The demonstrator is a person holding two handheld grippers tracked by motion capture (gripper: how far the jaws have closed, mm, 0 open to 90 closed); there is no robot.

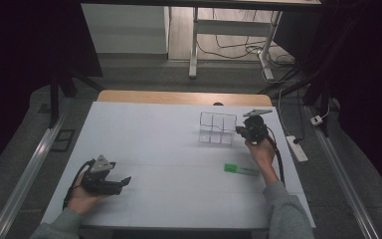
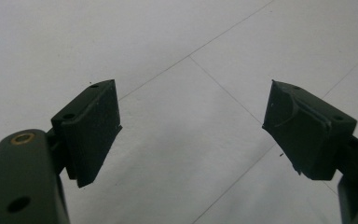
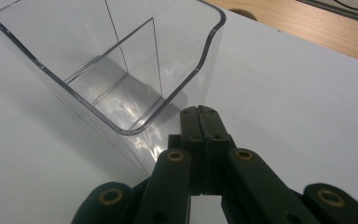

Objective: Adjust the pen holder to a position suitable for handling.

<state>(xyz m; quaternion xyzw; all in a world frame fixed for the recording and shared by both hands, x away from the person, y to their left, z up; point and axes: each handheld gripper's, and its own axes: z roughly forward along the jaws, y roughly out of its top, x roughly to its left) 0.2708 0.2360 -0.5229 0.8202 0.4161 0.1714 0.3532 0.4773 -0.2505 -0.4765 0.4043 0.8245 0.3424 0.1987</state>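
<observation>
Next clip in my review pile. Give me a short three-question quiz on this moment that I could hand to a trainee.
1. True or false: the left gripper has its jaws pressed together.
2. The right gripper is beside which thing? A) the green item B) the clear divided container C) the power strip
3. Fill in: the green item lies on the white table between the container and the person's right ______.

Key
1. False: its jaws stand wide apart over bare table.
2. B: the closed jaws sit at the container's rounded corner, with nothing between them; actual contact cannot be told.
3. Sleeve.
</observation>
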